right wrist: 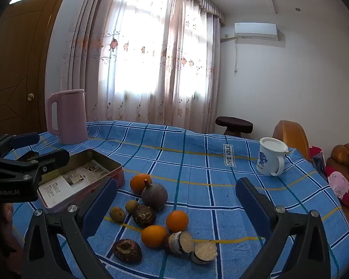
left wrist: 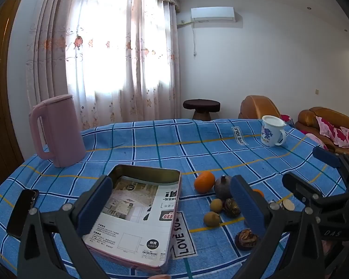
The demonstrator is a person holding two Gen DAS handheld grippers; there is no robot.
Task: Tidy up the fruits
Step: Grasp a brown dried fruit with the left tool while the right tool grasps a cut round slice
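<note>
Surface (right wrist: 221, 186), blue checked cloth. Tin box (right wrist: 81, 176), open, left of fruit. Fruit pile (right wrist: 154, 196): loose, beside the box, none inside. Both hand-held grippers (left wrist: 172, 204) (right wrist: 176, 209) wide, empty. Risk: round fruit rolling if nudged.

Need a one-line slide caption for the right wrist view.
Open right gripper above loose fruit: oranges, a purple fruit; empty tin to its left.

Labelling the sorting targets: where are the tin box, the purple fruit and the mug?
tin box (left wrist: 177, 194), left wrist view, right rim.
purple fruit (right wrist: 154, 196), right wrist view, middle of its skin.
mug (right wrist: 268, 160), right wrist view, side wall.
</note>
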